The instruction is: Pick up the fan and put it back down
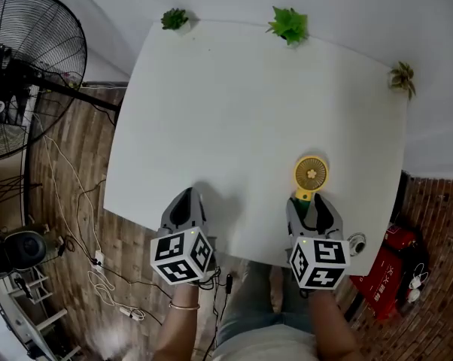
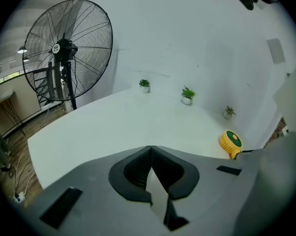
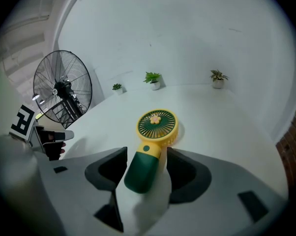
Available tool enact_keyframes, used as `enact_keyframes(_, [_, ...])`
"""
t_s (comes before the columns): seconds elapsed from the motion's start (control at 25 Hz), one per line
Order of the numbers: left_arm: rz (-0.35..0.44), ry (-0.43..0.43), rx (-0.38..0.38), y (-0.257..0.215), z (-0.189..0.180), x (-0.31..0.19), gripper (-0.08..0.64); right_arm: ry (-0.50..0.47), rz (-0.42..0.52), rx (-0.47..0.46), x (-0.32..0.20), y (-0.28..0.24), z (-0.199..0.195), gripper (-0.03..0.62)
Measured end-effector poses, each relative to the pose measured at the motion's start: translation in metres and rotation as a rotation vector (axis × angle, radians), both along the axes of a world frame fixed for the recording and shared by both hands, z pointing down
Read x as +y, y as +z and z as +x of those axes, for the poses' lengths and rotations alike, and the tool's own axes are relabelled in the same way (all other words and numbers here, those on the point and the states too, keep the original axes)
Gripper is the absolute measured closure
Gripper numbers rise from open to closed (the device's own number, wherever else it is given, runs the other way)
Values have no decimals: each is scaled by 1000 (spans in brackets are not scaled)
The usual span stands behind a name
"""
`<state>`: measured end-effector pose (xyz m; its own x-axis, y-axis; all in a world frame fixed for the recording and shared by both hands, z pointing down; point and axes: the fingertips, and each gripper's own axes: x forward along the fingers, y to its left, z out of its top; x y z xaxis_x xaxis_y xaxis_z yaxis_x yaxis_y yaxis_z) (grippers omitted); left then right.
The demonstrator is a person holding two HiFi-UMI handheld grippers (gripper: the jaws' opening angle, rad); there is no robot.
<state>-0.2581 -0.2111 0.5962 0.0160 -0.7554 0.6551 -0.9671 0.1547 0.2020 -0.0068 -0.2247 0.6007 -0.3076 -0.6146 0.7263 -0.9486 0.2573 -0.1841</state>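
Left tool (image 1: pixel 187 196): jaws pressed together, nothing between them, over the near edge of the white tabletop (image 1: pixel 241 119).

Right tool (image 1: pixel 311 203): jaws spread, one either side of the dark green handle of the handheld fan (image 3: pixel 151 146). A thin gap shows at the right jaw.

The fan lies flat on the tabletop, grille up. Its long axis is in line with the jaws: handle butt toward the tool, yellow head just beyond the jaw tips, pointing away.
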Motion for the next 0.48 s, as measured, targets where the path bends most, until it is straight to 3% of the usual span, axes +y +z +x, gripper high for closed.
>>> enact_keyframes(0.48, [-14,15,5,8,-6,-11,554,24,-16,46,-9,11,-2,339])
